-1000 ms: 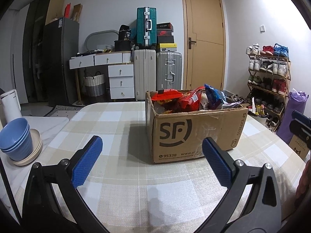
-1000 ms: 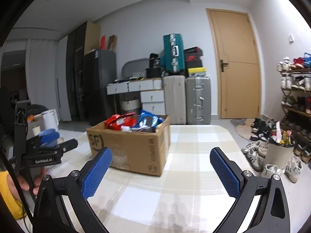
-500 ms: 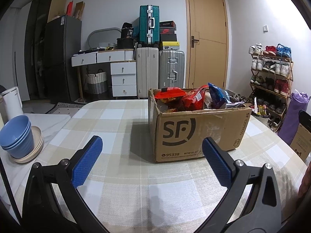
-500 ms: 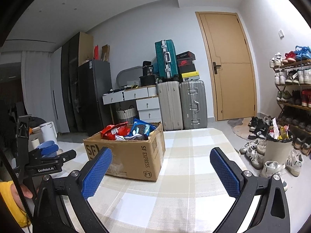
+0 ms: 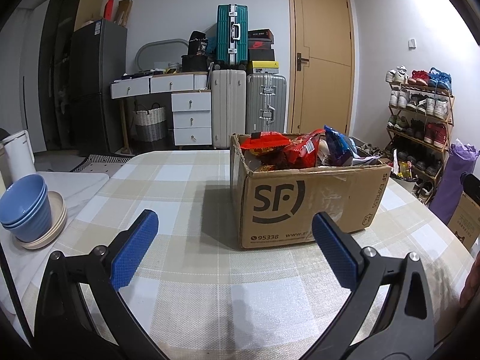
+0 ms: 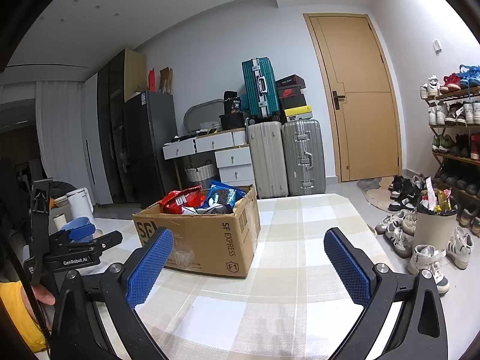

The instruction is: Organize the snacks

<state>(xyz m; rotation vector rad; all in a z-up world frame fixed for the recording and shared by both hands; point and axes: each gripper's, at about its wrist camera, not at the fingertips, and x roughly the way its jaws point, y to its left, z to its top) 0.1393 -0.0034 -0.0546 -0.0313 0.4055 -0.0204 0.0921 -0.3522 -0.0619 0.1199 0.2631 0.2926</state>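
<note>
We hold left gripper [image 5: 234, 234] and right gripper [image 6: 247, 249] spread apart, empty; cardboard box [image 5: 306, 204] with snack bags [image 5: 300, 150] just ahead

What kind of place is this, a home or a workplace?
Most likely a home, perhaps a living or dining area near the entrance. A shoe rack full of shoes stands beside the door, suitcases are stacked against the wall, and a fridge stands nearby.
</note>
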